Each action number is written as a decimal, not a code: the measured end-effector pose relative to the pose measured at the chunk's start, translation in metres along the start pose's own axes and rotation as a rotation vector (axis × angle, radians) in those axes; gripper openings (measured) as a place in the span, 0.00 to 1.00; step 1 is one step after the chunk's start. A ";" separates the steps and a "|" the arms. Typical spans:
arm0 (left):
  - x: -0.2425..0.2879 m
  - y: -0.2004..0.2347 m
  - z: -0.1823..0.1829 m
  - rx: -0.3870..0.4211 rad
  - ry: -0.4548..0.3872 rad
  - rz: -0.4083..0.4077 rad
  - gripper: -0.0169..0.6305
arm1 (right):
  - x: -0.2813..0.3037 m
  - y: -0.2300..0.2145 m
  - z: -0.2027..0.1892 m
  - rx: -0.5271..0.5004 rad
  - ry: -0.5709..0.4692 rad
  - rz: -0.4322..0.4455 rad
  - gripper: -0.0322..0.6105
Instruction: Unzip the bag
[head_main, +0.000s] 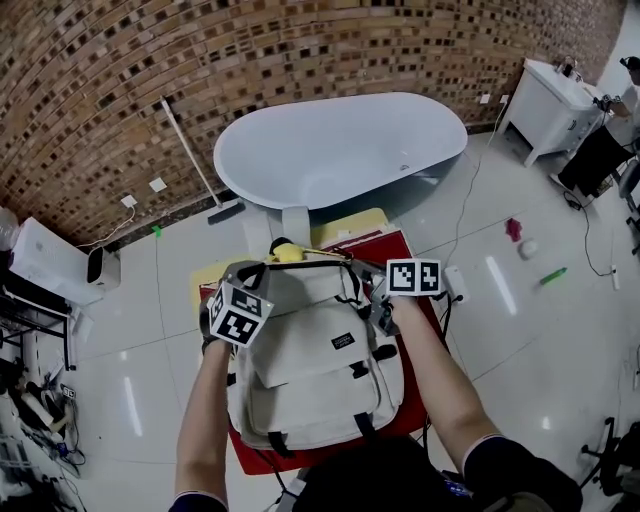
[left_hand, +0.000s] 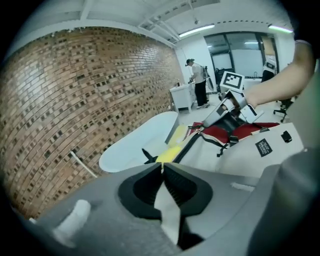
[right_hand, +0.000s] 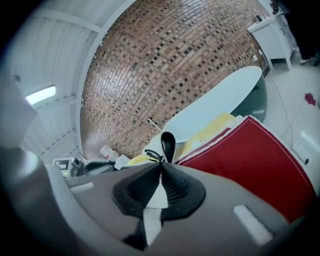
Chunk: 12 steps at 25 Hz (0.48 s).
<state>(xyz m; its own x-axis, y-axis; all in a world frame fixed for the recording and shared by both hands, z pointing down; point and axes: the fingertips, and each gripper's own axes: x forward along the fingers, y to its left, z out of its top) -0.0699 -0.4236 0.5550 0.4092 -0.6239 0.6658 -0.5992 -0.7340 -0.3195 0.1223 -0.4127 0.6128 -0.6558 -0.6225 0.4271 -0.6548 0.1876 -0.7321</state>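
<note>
A cream backpack (head_main: 315, 365) lies flat on a red mat (head_main: 398, 247), its top end pointing away from me. My left gripper (head_main: 243, 275) sits at the bag's top left corner. In the left gripper view its jaws (left_hand: 161, 165) are shut with cream fabric from the backpack (left_hand: 260, 155) between the pads, and a black tab (left_hand: 146, 155) pokes out past the tips. My right gripper (head_main: 372, 292) is at the top right corner. Its jaws (right_hand: 161, 165) are shut on a black zipper pull loop (right_hand: 167, 144) that sticks up beyond the tips.
A white bathtub (head_main: 340, 150) stands just behind the table against the brick wall. A yellow object (head_main: 288, 253) lies at the bag's top end. A white cabinet (head_main: 550, 100) is at the far right. A person (left_hand: 197, 82) stands by it in the left gripper view.
</note>
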 end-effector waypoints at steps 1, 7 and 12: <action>0.005 -0.014 0.006 0.020 -0.008 -0.040 0.13 | -0.001 0.003 0.001 -0.002 -0.002 0.003 0.08; 0.040 -0.053 0.014 0.237 0.057 -0.098 0.24 | -0.009 0.027 0.005 -0.017 -0.021 0.057 0.07; 0.044 -0.032 0.012 0.248 0.099 -0.021 0.06 | -0.013 0.039 0.010 -0.034 -0.038 0.092 0.07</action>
<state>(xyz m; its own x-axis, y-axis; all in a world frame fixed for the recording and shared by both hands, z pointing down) -0.0249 -0.4311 0.5866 0.3435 -0.5874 0.7328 -0.3997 -0.7975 -0.4519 0.1086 -0.4051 0.5734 -0.6993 -0.6298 0.3381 -0.6054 0.2703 -0.7486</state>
